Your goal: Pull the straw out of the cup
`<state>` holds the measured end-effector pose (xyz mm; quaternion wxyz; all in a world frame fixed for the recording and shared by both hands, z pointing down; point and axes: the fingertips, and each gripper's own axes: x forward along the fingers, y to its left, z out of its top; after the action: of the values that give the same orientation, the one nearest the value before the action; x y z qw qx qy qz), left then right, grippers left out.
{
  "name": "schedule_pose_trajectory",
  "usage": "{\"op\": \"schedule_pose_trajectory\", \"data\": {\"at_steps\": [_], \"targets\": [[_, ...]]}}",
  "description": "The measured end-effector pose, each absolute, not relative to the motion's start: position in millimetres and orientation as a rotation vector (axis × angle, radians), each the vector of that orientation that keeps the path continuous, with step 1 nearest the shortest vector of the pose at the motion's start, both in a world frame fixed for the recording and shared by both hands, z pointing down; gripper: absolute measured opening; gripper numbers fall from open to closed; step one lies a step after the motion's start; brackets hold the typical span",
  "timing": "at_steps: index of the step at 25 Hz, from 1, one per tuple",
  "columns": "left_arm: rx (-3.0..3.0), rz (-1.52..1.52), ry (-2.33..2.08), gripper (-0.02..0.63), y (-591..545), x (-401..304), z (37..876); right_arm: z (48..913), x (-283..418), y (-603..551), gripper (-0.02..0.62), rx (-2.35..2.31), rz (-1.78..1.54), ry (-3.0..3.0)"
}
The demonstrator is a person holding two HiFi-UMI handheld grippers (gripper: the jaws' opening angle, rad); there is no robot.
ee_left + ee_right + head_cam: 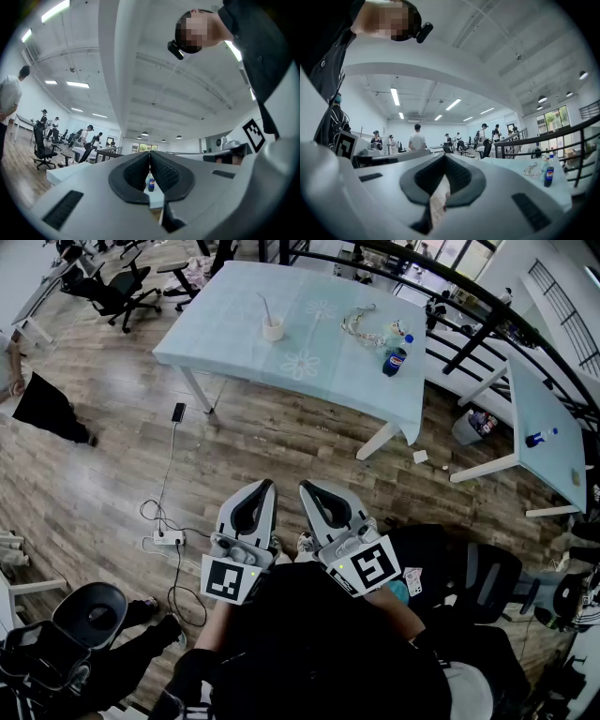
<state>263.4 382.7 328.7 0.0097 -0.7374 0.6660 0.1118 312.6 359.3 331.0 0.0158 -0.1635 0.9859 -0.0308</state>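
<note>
Nearest us, we are holding the left tool (pixel 266 486) and the right tool (pixel 306 487) side by side, both with jaws pressed together on nothing. The cup (pixel 273 330) is standing well ahead on the table (pixel 225 334), with the straw (pixel 266 307) leaning out of it. We are judging the approach as the step in hand: stepping close, opening one tool, pinching the straw above the rim and drawing along its lean while the other is steadying the cup.

Table (pixel 225 315) bare around cup (pixel 273 331) (bottle (pixel 395 360) well apart)
</note>
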Motion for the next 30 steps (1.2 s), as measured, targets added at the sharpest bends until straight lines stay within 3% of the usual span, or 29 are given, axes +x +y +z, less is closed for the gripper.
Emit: {"op": "schedule_pose_trajectory", "data": {"at_steps": [30], "targets": [[-2.224,0.368,2.173,0.014,402.4,209.1,336.4,336.8,257.0,367.0,0.009,-0.470,-0.114,3.085]]}}
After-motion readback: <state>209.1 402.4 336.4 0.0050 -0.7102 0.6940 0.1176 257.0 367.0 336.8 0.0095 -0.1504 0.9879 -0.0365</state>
